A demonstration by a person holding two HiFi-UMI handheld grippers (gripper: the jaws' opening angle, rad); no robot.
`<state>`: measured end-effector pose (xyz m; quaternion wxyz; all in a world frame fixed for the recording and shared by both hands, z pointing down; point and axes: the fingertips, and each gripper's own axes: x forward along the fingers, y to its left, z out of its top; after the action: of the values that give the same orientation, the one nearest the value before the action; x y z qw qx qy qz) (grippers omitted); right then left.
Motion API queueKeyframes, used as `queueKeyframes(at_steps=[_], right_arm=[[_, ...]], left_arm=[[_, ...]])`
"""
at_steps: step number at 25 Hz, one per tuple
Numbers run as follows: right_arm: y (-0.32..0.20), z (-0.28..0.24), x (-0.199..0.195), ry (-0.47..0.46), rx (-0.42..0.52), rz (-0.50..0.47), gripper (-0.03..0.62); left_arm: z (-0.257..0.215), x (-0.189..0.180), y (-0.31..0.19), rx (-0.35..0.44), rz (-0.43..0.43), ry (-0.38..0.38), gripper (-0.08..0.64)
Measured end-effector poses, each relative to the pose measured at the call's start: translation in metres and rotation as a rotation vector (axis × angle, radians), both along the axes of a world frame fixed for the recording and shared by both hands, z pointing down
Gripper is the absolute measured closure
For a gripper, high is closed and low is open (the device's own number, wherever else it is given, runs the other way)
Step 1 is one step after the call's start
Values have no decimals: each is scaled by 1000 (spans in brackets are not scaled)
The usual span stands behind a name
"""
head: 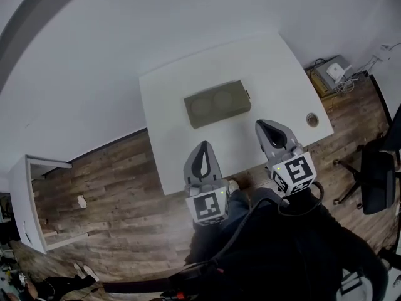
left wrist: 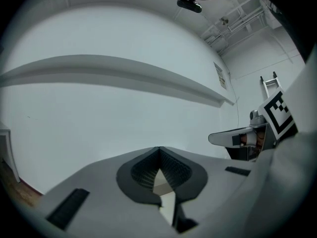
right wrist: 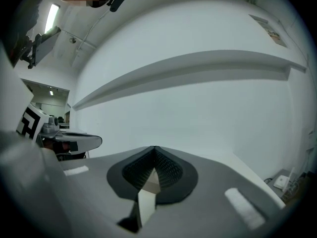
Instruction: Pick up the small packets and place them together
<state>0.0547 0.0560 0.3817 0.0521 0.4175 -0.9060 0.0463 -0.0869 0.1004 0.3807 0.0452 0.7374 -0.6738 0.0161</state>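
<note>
Left gripper (left wrist: pixel 159 152), right gripper (right wrist: pixel 154 150): jaws together, nothing between them. Olive-green rectangular box (head: pixel 217 103) sits ahead of both tips, on white table (head: pixel 182 86).

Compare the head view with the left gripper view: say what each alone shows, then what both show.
Only the head view: the wood floor, an office chair, and the whole white table with an olive box on it.
Only the left gripper view: ceiling pipes, a ladder and a notice on the wall.
Both: the left gripper and the right gripper, each with jaws shut and nothing between them, and the pale wall.
</note>
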Motion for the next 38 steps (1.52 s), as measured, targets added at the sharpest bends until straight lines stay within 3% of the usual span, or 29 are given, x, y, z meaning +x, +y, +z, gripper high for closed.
queueKeyframes(at_steps=[10,24,32,38], right_arm=[[-30,5,11,38,3,6,595],[-108,10,16,3,-57,-108,595],[-142,26,22,34,-87,-141,595],[-162,28,22,33,-106,-129,595]], left_arm=[[12,10,-33,-24,15,15,561],[0,21,-107,-42,-77,2,561],[12,23,-135,-54,-106,15,561],[10,19,-153,-61,-78,17,561]])
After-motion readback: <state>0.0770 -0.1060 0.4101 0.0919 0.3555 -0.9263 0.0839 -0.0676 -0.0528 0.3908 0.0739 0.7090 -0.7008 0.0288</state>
